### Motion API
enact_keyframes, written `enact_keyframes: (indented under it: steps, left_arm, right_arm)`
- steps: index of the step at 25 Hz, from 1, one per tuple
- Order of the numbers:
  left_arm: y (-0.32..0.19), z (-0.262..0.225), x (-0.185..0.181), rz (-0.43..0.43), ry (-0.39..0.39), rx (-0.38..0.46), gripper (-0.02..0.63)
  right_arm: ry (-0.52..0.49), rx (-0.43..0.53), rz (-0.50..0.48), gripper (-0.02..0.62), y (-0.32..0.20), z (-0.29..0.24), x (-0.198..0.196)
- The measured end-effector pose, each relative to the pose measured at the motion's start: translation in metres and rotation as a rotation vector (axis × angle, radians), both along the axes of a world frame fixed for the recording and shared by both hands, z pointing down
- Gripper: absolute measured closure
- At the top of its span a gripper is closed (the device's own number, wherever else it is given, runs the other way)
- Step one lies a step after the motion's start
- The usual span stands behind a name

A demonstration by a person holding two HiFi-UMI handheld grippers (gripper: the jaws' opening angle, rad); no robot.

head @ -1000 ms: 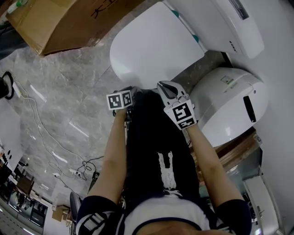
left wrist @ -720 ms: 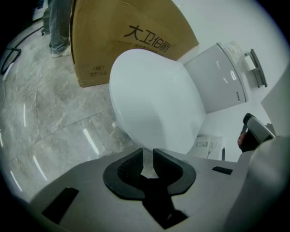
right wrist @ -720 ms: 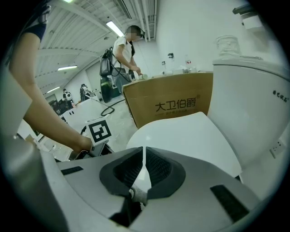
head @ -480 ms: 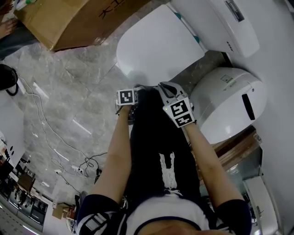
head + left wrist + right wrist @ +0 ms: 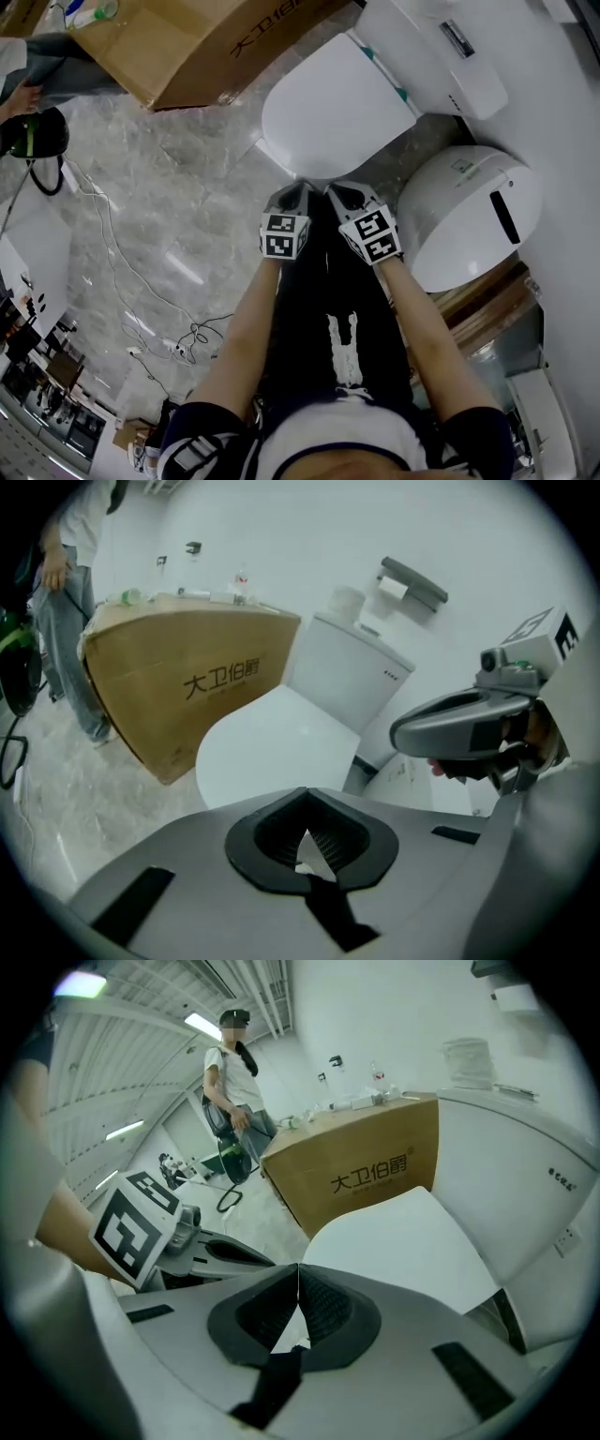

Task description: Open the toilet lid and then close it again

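Note:
The white toilet lid [image 5: 337, 112] lies shut on the bowl, below the tank [image 5: 436, 52]. My left gripper [image 5: 292, 193] and right gripper [image 5: 340, 193] hang side by side just short of the lid's front edge, above it and not touching. Both are shut with nothing between the jaws. In the left gripper view the shut left gripper [image 5: 305, 832] points at the lid [image 5: 281, 747], with the right gripper [image 5: 464, 731] beside it. The right gripper view shows the right gripper [image 5: 298, 1274] closed over the lid [image 5: 403, 1241], and the left gripper's marker cube [image 5: 131, 1227] beside it.
A large cardboard box [image 5: 206, 42] stands left of the toilet. A rounded white bin [image 5: 469, 211] sits to its right, against the wall. Cables [image 5: 122, 262] trail over the marble floor. A person [image 5: 234, 1082] stands beyond the box. A paper holder [image 5: 412, 583] hangs on the wall.
Both grippers have risen from below the lid's front edge. The left one came up more and swung in beside the right one.

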State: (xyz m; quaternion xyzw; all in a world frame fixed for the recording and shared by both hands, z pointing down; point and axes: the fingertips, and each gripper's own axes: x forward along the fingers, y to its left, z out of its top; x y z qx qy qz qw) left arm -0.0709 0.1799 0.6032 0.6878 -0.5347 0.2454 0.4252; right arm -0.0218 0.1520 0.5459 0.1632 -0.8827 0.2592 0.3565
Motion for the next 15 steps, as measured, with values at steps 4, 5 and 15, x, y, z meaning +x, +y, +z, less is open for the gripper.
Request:
enact_keyframes:
  steps: [4, 5, 15]
  left_arm:
    - [-0.011, -0.046, 0.015, 0.044, 0.034, 0.068, 0.600]
    - [-0.013, -0.056, 0.016, 0.047, 0.038, 0.082, 0.600]
    - [-0.016, -0.112, 0.020, 0.082, 0.041, 0.134, 0.600]
  right_arm:
    - [-0.019, -0.005, 0.013, 0.588, 0.000, -0.023, -0.001]
    - [-0.028, -0.005, 0.014, 0.588, 0.000, -0.029, -0.002]
    - [-0.066, 0.005, 0.008, 0.588, 0.008, -0.076, -0.004]
